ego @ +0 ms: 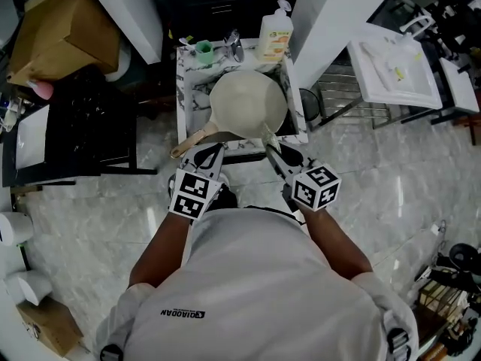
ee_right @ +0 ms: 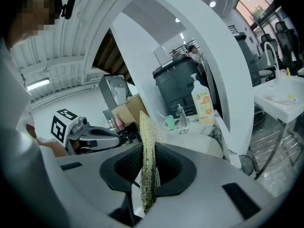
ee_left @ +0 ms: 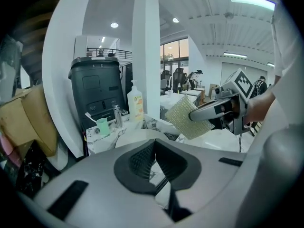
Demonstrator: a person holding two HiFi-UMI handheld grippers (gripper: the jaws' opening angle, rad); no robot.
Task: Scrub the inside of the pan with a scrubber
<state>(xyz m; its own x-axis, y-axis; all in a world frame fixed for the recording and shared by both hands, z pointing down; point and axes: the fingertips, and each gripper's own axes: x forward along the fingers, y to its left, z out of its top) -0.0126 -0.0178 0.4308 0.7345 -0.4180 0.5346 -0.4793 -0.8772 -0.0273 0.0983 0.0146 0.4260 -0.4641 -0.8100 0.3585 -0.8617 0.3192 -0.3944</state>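
Our right gripper [ego: 270, 150] pinches the scrubber [ee_right: 148, 156], with the pan [ego: 248, 102] just ahead. Its handle [ego: 192, 139] points at our closed, empty left gripper [ego: 213, 155].

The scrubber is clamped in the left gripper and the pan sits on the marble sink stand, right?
Wrong gripper: the right gripper view shows the scrubber clamped in the right gripper. The pan does sit on the marble sink stand.

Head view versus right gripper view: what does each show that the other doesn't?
Head view only: the pan from above, with its whole inside and handle. Right gripper view only: a close look at the right gripper shut on the scrubber, seen edge-on. Both: soap bottle, green cup, left gripper.
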